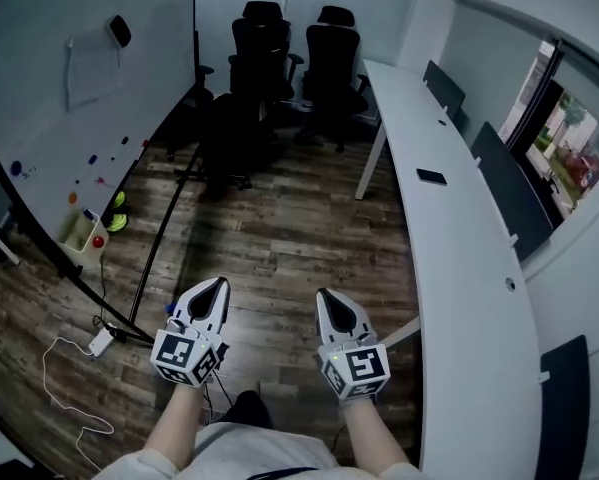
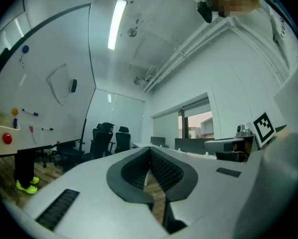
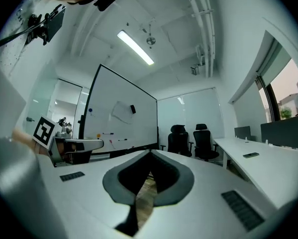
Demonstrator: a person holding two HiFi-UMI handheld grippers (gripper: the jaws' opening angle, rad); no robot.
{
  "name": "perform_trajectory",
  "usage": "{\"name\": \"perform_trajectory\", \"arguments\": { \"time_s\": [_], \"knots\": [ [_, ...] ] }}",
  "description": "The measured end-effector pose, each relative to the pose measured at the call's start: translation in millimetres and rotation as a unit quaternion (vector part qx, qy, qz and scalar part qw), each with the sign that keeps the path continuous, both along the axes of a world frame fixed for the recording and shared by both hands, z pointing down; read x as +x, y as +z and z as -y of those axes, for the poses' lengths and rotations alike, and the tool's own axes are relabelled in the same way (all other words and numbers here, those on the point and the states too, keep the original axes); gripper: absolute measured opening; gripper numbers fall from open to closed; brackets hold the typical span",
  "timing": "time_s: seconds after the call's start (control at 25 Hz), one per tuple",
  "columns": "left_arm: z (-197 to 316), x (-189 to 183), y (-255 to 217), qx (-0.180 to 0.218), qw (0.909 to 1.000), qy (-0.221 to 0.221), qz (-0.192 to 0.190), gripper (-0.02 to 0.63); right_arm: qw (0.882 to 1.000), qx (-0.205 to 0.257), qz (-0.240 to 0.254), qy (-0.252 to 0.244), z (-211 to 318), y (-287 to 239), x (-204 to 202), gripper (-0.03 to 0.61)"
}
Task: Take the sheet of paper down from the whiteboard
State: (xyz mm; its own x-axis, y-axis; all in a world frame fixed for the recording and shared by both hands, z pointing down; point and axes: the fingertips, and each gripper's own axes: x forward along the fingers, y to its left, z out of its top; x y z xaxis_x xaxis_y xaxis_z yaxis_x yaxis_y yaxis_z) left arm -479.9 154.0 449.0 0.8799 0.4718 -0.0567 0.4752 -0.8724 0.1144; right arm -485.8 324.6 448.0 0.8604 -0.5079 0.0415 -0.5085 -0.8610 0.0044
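Sheet of thin white paper on the big white whiteboard looks light, floppy, tearable; pinch a free lower corner. Left tool and right tool closed, empty.

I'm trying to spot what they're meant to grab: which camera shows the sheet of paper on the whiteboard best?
The left gripper view: the sheet of paper shows whole there, its edges clear against the whiteboard. The head view shows it faint, white on white. The right gripper view shows it small and far off.
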Motion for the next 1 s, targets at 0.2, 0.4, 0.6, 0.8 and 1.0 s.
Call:
{"name": "perform_trajectory", "arguments": {
  "time_s": [0.2, 0.4, 0.6, 0.8, 1.0],
  "knots": [
    [31.5, 61.4, -2.9, 0.002, 0.9999, -0.006, -0.008, 0.015, 1.000, -0.003, 0.000, -0.006, 30.9, 0.1, 61.8, 0.017],
    [45.5, 115.3, -5.5, 0.007, 0.9999, 0.000, -0.016, 0.014, 1.000, -0.003, -0.003, -0.009, 51.3, 1.5, 116.3, 0.017],
    [55.6, 156.6, -3.6, 0.011, 0.9997, 0.010, -0.018, 0.014, 1.000, 0.007, -0.010, -0.007, 68.5, 0.1, 157.7, 0.017],
    [55.1, 189.6, -1.2, 0.015, 0.9995, 0.018, -0.023, 0.014, 1.000, 0.014, -0.012, 0.003, 78.0, 2.7, 189.2, 0.017],
    [42.7, 218.8, -2.1, 0.012, 0.9993, 0.024, -0.025, 0.015, 1.000, 0.025, -0.001, 0.009, 81.5, 7.9, 215.9, 0.017]
  ]
}}
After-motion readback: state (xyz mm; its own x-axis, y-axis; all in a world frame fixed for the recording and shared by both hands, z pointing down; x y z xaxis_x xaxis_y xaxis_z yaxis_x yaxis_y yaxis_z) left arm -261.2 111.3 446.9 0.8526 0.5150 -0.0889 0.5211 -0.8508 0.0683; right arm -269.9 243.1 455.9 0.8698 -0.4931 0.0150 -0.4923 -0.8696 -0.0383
